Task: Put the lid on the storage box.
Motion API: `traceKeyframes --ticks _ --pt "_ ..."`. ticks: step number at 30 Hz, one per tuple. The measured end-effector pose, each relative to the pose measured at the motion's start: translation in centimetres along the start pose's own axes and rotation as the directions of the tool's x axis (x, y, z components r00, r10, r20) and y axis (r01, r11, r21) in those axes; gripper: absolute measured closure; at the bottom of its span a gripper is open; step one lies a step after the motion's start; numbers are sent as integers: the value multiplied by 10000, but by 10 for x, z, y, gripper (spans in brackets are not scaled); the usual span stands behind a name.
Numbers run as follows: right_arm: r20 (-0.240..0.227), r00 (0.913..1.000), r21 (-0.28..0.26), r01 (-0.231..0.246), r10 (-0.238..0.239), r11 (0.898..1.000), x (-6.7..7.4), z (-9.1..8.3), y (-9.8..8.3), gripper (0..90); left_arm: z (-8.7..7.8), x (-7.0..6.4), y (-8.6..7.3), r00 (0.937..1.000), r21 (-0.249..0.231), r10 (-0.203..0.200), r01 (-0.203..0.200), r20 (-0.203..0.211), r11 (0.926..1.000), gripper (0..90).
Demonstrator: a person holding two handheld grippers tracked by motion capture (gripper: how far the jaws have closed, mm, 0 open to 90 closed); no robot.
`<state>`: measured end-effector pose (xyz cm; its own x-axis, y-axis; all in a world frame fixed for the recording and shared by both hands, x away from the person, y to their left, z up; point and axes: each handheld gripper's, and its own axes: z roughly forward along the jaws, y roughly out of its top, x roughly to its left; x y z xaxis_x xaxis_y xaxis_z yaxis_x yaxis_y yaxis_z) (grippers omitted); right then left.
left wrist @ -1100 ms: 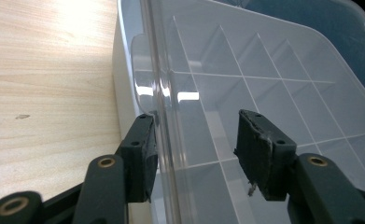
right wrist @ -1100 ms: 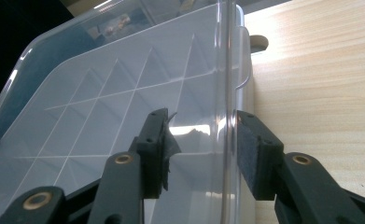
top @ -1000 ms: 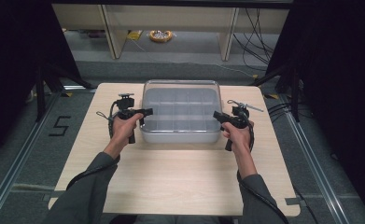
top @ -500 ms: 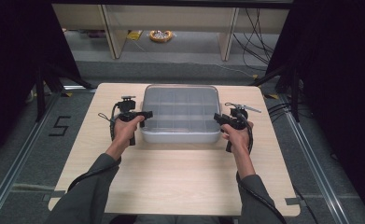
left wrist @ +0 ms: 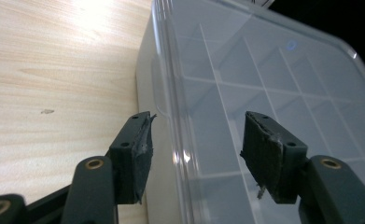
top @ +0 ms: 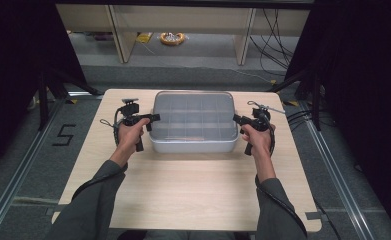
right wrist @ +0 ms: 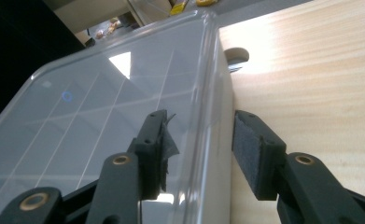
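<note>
A clear plastic box [top: 193,122] with a lid and several inner compartments sits in the middle of the wooden table [top: 193,185]. My left gripper [top: 150,122] is at its left side. In the left gripper view the lid's rim [left wrist: 178,140] runs between the pads [left wrist: 140,154] with a gap on both sides of it. My right gripper [top: 238,120] is at the box's right side and straddles the rim [right wrist: 203,135] the same way, pads [right wrist: 252,154] clear of it. Both pairs of jaws have just been opening, with the box's edge between them.
Bare tabletop lies in front of the box and on both sides of it. Behind the table are shelf legs [top: 123,35], cables [top: 278,30] and a yellow coil [top: 172,38] on the floor. Dark curtains flank the table.
The box has sunk a little from a second ago and now rests flat. Both hands have stayed at its sides.
</note>
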<state>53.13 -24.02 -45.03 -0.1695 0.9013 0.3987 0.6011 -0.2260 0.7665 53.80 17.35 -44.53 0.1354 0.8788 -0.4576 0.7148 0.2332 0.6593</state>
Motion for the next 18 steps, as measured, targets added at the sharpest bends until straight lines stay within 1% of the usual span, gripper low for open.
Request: traceKeyframes --ticks 1,2,3,4,5,6,8,9,10,11,12,14,15,16,17,18 --pt "0 10000 0 0 0 10000 0 0 0 564 2 1 2 10000 -32 37 -37 -45 10000 419" --pt "-89 10000 64 -23 24 10000 -3 6 2 558 5 3 4 10000 -75 2 -3 -90 10000 418" --pt "-89 10000 64 -23 24 10000 -3 6 2 558 5 3 4 10000 -75 2 -3 -90 10000 418" --pt "-74 9999 104 -131 132 9999 -4 9 2 558 7 3 6 10000 -3 -72 72 -42 10000 418" --pt "-127 9995 202 -272 274 9994 -5 15 1 559 8 4 7 9998 -79 -179 179 18 9998 421" --pt "-127 9995 202 -272 274 9994 -5 15 1 559 10 4 8 9997 -47 -228 228 50 9997 421" --pt "-374 9984 163 -430 436 9989 -4 23 -1 564 15 3 10 9997 -15 -236 236 44 9997 418" --pt "-464 9981 202 -407 416 9990 -3 25 0 564 17 3 10 9997 2 -226 226 128 9997 421" --pt "-464 9981 202 -407 416 9990 -3 25 0 564 17 3 10 9997 2 -226 226 128 9997 429" --pt "-406 9986 179 -318 325 9993 1 27 1 562 19 3 10 9993 80 -282 280 251 9996 421" --pt "-406 9986 179 -318 325 9993 1 27 1 562 20 2 10 9992 72 -360 359 182 9993 421" --pt "-280 9995 87 -173 175 9998 1 28 2 587 22 2 10 9995 14 -312 312 13 9995 458" --pt "-321 9971 113 -690 694 9976 4 25 2 596 21 2 9 9995 -50 -294 293 -142 9996 501" --pt "-451 9957 168 -808 815 9966 3 24 2 601 21 2 9 9996 -36 -226 226 -175 9997 518" --pt "-451 9957 168 -808 815 9966 3 24 2 601 21 2 9 9996 -36 -226 226 -175 9997 526" --pt "-501 9947 112 -894 898 9959 2 23 0 613 20 2 9 9994 -17 -324 324 -148 9995 536"
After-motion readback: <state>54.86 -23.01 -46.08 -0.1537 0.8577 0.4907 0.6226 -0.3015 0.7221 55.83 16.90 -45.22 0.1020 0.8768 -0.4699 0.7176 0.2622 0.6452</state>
